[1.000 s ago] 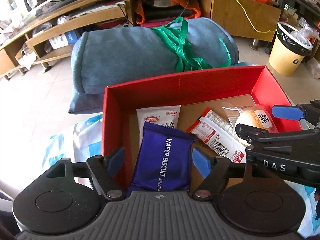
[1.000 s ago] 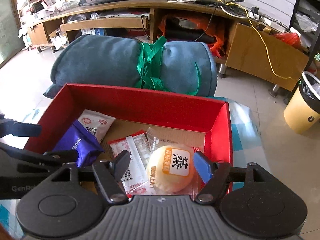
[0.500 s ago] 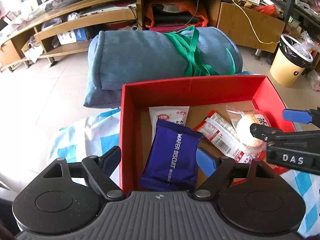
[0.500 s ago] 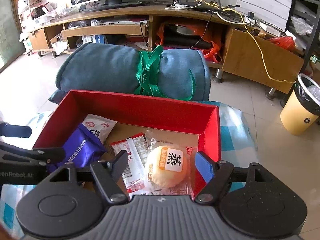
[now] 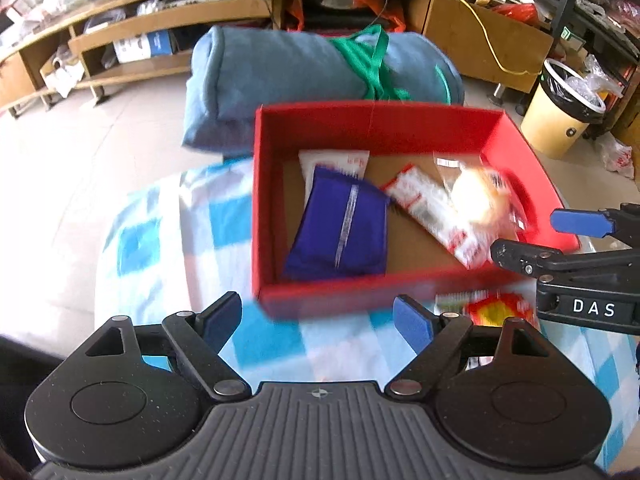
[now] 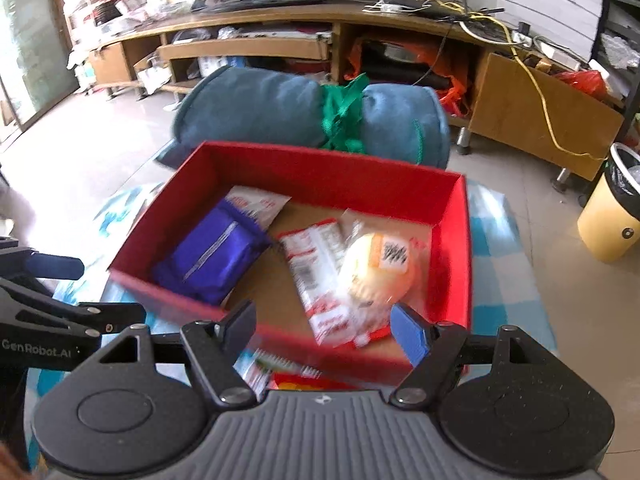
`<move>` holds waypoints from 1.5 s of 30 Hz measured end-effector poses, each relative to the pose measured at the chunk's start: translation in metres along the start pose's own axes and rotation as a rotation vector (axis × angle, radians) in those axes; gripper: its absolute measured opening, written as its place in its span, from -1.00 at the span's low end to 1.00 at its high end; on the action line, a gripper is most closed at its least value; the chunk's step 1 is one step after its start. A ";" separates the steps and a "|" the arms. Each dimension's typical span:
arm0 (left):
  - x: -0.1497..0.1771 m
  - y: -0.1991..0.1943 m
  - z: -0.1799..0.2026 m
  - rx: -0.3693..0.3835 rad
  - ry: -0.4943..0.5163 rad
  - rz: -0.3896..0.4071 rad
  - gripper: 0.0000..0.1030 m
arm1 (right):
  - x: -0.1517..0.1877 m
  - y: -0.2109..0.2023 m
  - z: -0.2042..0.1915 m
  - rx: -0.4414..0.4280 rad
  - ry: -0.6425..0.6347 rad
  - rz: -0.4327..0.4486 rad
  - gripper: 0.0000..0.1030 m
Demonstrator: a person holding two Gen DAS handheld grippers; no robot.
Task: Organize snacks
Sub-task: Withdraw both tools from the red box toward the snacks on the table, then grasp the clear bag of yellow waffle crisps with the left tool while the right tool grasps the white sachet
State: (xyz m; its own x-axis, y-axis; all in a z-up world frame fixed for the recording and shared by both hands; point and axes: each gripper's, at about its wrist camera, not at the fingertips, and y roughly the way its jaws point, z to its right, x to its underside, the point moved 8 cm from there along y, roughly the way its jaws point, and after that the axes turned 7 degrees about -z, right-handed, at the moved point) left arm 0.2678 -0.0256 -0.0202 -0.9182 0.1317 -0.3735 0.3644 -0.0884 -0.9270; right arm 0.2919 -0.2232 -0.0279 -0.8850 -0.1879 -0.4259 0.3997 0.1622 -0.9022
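In the left wrist view the left gripper (image 5: pixel 318 318) has drawn back: a second ago its fingers reached over the near wall of the red box (image 5: pixel 376 124) and bracketed the purple wafer biscuit pack (image 5: pixel 340 230), and now they hang spread wide and empty over the blue-checked cloth (image 5: pixel 224 216) at lower centre. The pack lies released at the left of the box floor, overlapping a white sachet (image 5: pixel 334 160). Moving right, a red-and-white packet (image 5: pixel 432 208) lies at centre, and the round yellow bun in clear wrap (image 5: pixel 474 196) sits against the right wall. At the right edge the right gripper (image 6: pixel 322 326) has pulled back too, parted and gripping nothing. Both deposits look finished — four snacks are boxed. Low in the frame, just outside the near wall, a red-and-yellow packet (image 5: pixel 496 306) is on the cloth; it is probably next, though blur hides its details.
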 end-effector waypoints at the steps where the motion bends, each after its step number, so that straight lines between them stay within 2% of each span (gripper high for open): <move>1: 0.008 -0.001 -0.002 0.006 -0.004 -0.009 0.71 | 0.005 -0.003 -0.005 -0.007 -0.012 -0.004 0.32; 10: 0.088 -0.008 -0.015 0.025 -0.018 -0.124 0.72 | 0.057 -0.021 -0.045 -0.072 -0.086 -0.053 0.32; 17: 0.141 -0.008 -0.028 0.035 -0.060 -0.203 0.82 | 0.096 -0.040 -0.066 -0.123 -0.117 -0.079 0.33; 22: 0.165 0.002 -0.026 -0.004 -0.038 -0.248 0.84 | 0.122 -0.053 -0.070 -0.144 -0.117 -0.095 0.33; 28: 0.172 0.018 -0.026 -0.056 -0.010 -0.277 0.89 | 0.175 -0.067 -0.073 -0.168 -0.151 -0.158 0.35; 30: 0.173 0.021 -0.027 -0.048 -0.025 -0.285 0.87 | 0.195 -0.068 -0.075 -0.160 -0.187 -0.198 0.35; 32: 0.176 0.023 -0.025 -0.035 -0.033 -0.300 0.74 | 0.211 -0.067 -0.080 -0.161 -0.238 -0.236 0.35; 37: 0.176 0.021 -0.021 -0.029 -0.027 -0.295 0.63 | 0.243 -0.063 -0.106 -0.212 -0.383 -0.314 0.38; 44: 0.173 0.021 -0.013 0.007 -0.008 -0.290 0.59 | 0.280 -0.037 -0.127 -0.202 -0.543 -0.442 0.41; 45: 0.173 0.022 -0.012 0.007 -0.002 -0.292 0.60 | 0.282 -0.035 -0.128 -0.196 -0.559 -0.439 0.41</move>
State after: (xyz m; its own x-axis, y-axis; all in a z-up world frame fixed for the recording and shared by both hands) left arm 0.1187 0.0072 -0.1053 -0.9845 0.1502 -0.0909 0.0836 -0.0539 -0.9950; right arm -0.0027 -0.1578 -0.1079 -0.6793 -0.7324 -0.0467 -0.0602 0.1191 -0.9911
